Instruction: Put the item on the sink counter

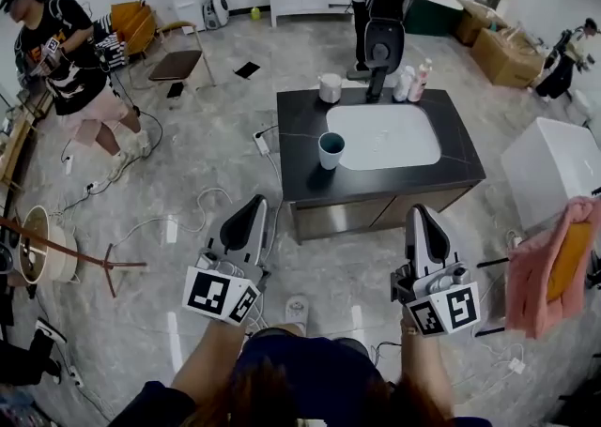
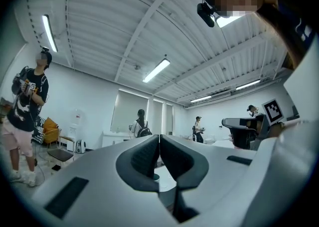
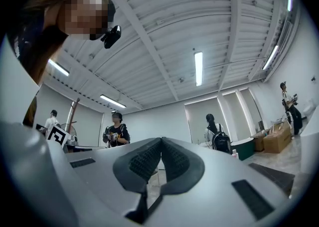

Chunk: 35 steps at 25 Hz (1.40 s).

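Up at frame centre, I see the counter [image 1: 305, 176] beyond my left claw [image 1: 252, 211] and right claw [image 1: 419, 219], both pressed together, empty, right one likely nearer.

The black-topped sink counter [image 1: 300, 115] with a white basin [image 1: 385, 136] stands upper centre of the frame; a teal cup [image 1: 331, 149] stands upright at the basin's left edge.
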Motion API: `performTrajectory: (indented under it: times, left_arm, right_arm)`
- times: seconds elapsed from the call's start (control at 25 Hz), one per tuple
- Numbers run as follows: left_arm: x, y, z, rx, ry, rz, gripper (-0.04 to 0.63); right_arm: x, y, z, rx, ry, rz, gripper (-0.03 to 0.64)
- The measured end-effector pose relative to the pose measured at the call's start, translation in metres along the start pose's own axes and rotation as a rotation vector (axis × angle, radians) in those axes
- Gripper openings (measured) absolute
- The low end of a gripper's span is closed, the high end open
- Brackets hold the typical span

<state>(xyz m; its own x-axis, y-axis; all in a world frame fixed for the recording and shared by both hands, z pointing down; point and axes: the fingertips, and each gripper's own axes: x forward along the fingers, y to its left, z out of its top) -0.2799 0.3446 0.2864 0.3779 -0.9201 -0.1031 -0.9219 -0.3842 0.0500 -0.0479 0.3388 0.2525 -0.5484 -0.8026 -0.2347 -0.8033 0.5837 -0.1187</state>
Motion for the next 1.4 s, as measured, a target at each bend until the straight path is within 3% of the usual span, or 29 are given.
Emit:
performTrajectory:
  times: [0.44, 0.72, 1.0, 1.2, 1.4]
  left_arm:
    - [0.101, 0.074, -0.022, -0.034, 0.005, -0.054, 0.023]
    - [0.178, 0.101, -0.045, -0.042, 0.023, 0.0, 0.023]
    - [0.263, 0.125, -0.065, -0.039, 0.026, 0.063, 0.023]
    - [0.29, 0.138, -0.082, -0.047, 0.044, 0.127, 0.023]
    - [0.303, 0.155, -0.103, -0.059, 0.081, 0.165, 0.023]
  right_arm:
    - [0.108, -0.041, -0.048, 0.013, 0.05, -0.039, 0.015]
    - [0.184, -0.105, -0.077, 0.031, 0.084, 0.03, 0.015]
    - [0.268, -0.149, -0.127, 0.018, 0.171, 0.211, 0.018]
    - [0.297, -0.159, -0.188, 0.046, 0.292, 0.361, 0.131]
    - [0.317, -0.157, -0.246, 0.073, 0.369, 0.418, 0.249]
